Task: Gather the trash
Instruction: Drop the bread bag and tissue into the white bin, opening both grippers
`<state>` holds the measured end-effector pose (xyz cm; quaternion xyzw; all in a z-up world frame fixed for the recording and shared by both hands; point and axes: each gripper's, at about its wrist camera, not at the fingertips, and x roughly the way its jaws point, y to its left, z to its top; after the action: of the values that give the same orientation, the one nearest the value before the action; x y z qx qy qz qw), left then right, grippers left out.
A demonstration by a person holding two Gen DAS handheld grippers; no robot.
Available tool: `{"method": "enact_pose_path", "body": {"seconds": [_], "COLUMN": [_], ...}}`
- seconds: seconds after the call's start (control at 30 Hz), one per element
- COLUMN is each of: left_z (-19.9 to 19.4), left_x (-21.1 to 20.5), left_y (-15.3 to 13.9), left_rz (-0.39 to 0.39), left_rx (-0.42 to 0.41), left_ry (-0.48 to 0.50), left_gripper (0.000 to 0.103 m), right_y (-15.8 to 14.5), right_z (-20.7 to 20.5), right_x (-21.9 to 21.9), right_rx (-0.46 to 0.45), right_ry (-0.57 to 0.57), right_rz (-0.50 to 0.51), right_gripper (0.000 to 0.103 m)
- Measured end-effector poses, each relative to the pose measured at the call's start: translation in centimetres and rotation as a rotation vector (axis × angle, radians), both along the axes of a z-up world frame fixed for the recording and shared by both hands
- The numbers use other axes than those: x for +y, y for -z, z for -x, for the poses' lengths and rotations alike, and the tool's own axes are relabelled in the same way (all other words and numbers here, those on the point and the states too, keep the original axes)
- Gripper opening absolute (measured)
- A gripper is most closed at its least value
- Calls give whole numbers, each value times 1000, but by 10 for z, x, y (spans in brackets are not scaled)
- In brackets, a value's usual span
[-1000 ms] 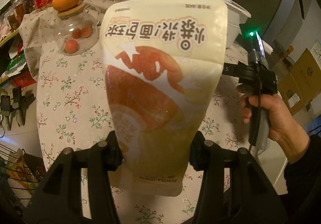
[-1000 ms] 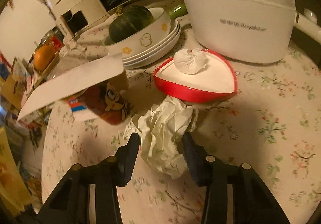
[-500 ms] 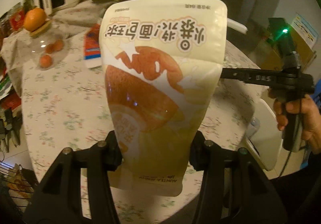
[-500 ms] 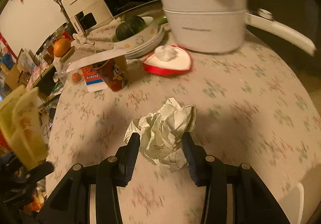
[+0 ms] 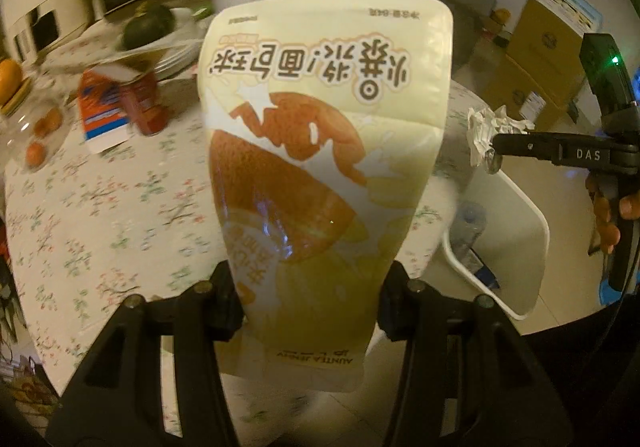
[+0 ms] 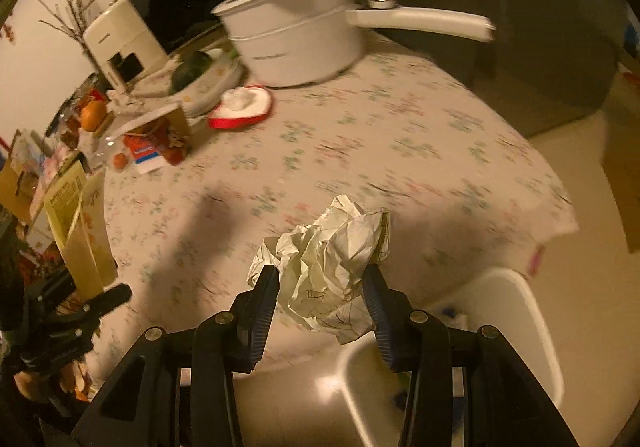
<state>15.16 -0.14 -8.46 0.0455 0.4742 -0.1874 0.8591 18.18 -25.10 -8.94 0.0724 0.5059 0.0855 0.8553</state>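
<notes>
My left gripper (image 5: 310, 283) is shut on a cream and orange snack pouch (image 5: 324, 151), held upright above the floral table (image 5: 100, 207). My right gripper (image 6: 320, 279) is shut on a crumpled white paper ball (image 6: 328, 259), held past the table's edge above a white bin (image 6: 516, 327). In the left wrist view the paper ball (image 5: 486, 127) hangs over the same bin (image 5: 516, 223), which holds a plastic bottle (image 5: 466, 231). The pouch (image 6: 80, 231) shows at the left of the right wrist view.
On the table stand a white pot (image 6: 296, 43), a red heart-shaped dish (image 6: 240, 111) with a wad in it, stacked plates with a dark squash (image 6: 188, 71), a red carton (image 5: 120, 103) and a jar of oranges (image 5: 24, 119). Cardboard boxes (image 5: 532, 59) stand on the floor.
Both grippers have drawn back from the table toward its edge with their loads. The right gripper now holds the paper ball over the white bin. The left view has swung right.
</notes>
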Motion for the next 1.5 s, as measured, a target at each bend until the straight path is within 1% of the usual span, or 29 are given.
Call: {"method": "enact_pose_path", "body": {"seconds": [0.13, 0.33, 0.57, 0.6, 0.67, 0.73, 0.77, 0.8, 0.93, 1.13, 1.17, 1.2, 1.23, 1.27, 1.3, 1.43, 1.5], "left_z": [4, 17, 26, 26, 27, 29, 30, 30, 32, 33, 32, 31, 31, 31, 32, 32, 34], "left_x": [-33, -85, -135, -142, -155, -167, -173, -176, -192, -210, -213, -216, -219, -221, -225, -236, -240], "left_y": [1, 12, 25, 27, 31, 36, 39, 40, 50, 62, 63, 64, 66, 66, 66, 71, 72], "left_rz": [-4, -28, -55, -56, -50, -47, -52, -54, -65, -78, -73, -64, -52, -49, -49, -53, -52], "left_rx": [-3, 12, 34, 40, 55, 70, 74, 76, 93, 116, 124, 133, 147, 147, 136, 136, 149], "left_ry": [72, 189, 300, 310, 326, 346, 357, 362, 392, 411, 420, 430, 444, 447, 453, 475, 477], "left_gripper": [52, 52, 52, 52, 52, 52, 52, 52, 52, 53, 57, 65, 69, 75, 79, 82, 86], "right_y": [3, 13, 29, 29, 29, 28, 28, 28, 27, 24, 23, 23, 22, 22, 21, 18, 17], "right_z": [16, 38, 55, 57, 62, 66, 67, 69, 73, 83, 84, 85, 87, 89, 90, 93, 94], "right_x": [-27, -54, -89, -91, -96, -102, -105, -108, -120, -140, -142, -145, -147, -151, -155, -168, -171], "right_rx": [42, 94, 168, 172, 175, 175, 174, 175, 176, 164, 161, 159, 158, 155, 151, 141, 138], "right_ry": [56, 72, 131, 133, 138, 152, 157, 165, 190, 229, 235, 241, 247, 256, 266, 304, 315], "right_rz": [-10, 63, 57, 55, 52, 42, 40, 40, 42, 46, 46, 45, 42, 39, 36, 24, 18], "right_gripper": [45, 45, 46, 47, 53, 67, 69, 70, 71, 72, 72, 72, 72, 72, 72, 72, 72]}}
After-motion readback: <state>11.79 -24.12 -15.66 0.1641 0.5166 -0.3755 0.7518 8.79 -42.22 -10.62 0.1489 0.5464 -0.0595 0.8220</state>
